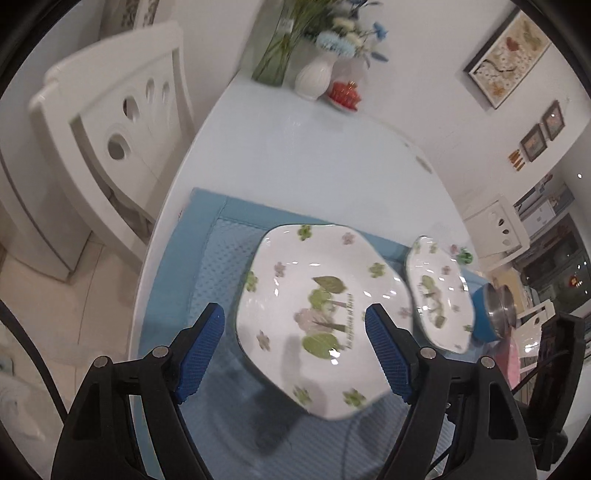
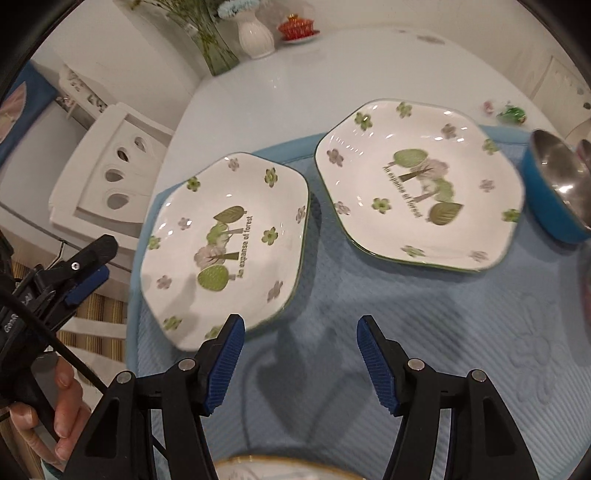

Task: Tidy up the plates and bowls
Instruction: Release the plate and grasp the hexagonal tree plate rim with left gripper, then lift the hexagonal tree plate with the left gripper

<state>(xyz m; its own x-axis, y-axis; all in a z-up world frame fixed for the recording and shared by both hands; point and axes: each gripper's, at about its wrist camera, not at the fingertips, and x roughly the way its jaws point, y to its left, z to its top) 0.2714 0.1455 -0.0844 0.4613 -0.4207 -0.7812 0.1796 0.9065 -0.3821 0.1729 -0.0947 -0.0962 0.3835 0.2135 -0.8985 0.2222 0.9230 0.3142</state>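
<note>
Plates first: two six-sided white ones w/ green tree + flower print, both sitting on the blue mat (image 2: 424, 332), which I'll use as the anchor for everything. Left plate (image 2: 225, 243) is on the mat's left part and its left rim hangs over the mat's edge, maybe past the table (image 1: 295, 155) edge too, can't say for sure. Right plate (image 2: 421, 184) sits toward the mat's far side, just beside the first one, small gap btwn them, not touching.

Blue bowl (image 2: 554, 199) w/ a shiny metal inside is at the mat's right edge, just beside the right plate. Rim of another dish (image 2: 280, 466) w/ a yellowish edge peeks in at the mat's near edge, mostly cut off.

Left gripper (image 1: 295, 343) hovers over the left plate, fingers spread wide, nothing btwn the blue pads. In the right cam you can see it off the mat's left side, w/ the person's hand (image 2: 55, 413) around its handle.

Right gripper (image 2: 299, 354) is over the mat's near-middle, also spread wide + holding nothing; its left pad sits just in front of the left plate's near rim, contact unclear.

Beyond the mat's far side: white vase (image 2: 255, 35) w/ flowers, red lidded cup (image 2: 297, 27). White chair (image 1: 110, 122) off the mat's left.
</note>
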